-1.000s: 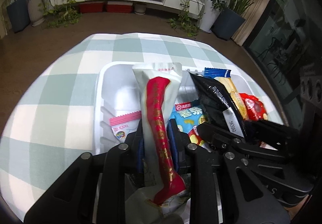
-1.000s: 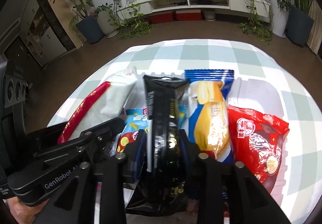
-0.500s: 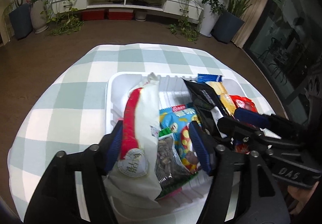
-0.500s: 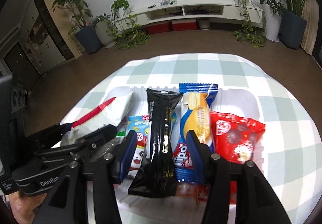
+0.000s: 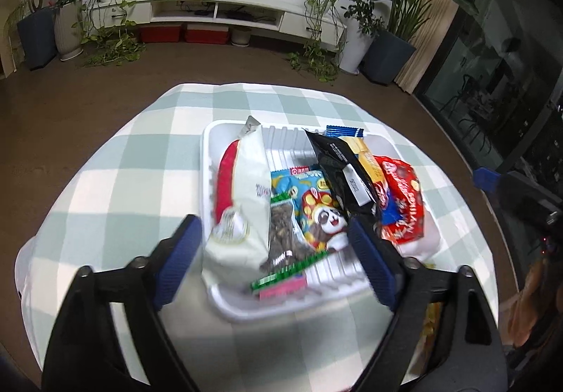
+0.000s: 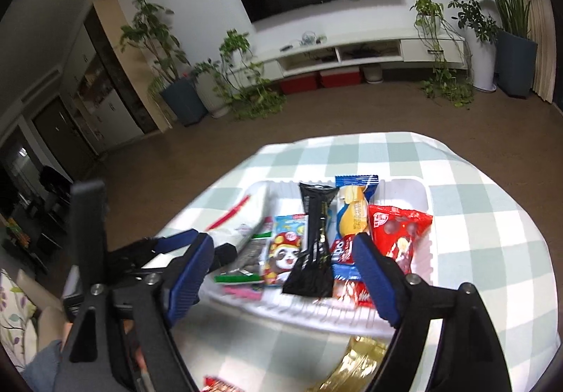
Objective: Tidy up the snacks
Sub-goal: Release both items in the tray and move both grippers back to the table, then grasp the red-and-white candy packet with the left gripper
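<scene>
A white tray [image 5: 211, 138] [image 6: 420, 191] on the checked tablecloth holds several snack packs. From left to right lie a white and red pack [image 5: 248, 195] [image 6: 242, 219], a panda pack [image 5: 316, 205] [image 6: 286, 247], a black pack [image 5: 343, 170] [image 6: 316, 237], a yellow and blue pack [image 5: 366, 156] [image 6: 355, 212] and a red pack [image 5: 404, 198] [image 6: 397, 230]. My left gripper [image 5: 274, 261] is open and empty above the tray's near edge. My right gripper [image 6: 281, 272] is open and empty, also above the near edge.
A gold wrapper [image 6: 359, 360] and a red-topped pack [image 6: 218, 383] lie on the cloth in front of the tray. The table's edge [image 5: 116, 131] drops to a brown floor. Plants and a low TV shelf stand far behind.
Both grippers opened, let go of the white and red pack and the black pack, and pulled back and up. Both packs now lie in the tray.
</scene>
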`<state>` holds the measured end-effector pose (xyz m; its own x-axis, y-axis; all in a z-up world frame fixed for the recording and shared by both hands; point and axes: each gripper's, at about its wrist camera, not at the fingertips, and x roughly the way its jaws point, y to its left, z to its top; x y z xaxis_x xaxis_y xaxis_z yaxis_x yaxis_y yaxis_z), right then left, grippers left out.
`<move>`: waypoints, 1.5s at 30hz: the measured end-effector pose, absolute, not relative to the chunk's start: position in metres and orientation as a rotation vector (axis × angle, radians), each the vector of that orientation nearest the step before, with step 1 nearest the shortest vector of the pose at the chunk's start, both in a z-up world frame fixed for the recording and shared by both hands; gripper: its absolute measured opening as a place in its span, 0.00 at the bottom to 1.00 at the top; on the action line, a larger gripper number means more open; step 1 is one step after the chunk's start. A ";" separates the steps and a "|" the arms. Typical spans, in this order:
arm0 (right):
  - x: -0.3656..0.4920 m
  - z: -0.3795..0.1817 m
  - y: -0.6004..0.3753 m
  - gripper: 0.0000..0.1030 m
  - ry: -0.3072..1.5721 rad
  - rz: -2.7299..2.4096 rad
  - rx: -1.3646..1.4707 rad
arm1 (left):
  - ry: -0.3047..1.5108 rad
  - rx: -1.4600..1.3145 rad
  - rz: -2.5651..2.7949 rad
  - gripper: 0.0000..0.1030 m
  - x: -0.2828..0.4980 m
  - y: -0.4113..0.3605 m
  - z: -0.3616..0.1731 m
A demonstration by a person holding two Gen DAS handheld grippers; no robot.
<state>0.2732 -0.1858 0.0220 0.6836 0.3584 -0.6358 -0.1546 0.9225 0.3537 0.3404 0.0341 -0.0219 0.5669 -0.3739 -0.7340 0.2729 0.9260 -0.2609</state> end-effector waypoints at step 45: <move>0.041 -0.072 -0.219 0.93 0.833 0.147 0.507 | 1.124 0.249 -0.268 0.75 0.161 -0.014 -0.084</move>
<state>0.0406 -0.2193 -0.0720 0.6703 0.3191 -0.6700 0.0700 0.8717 0.4851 0.1607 -0.0138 -0.0838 0.4068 -0.0852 -0.9095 0.3342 0.9405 0.0613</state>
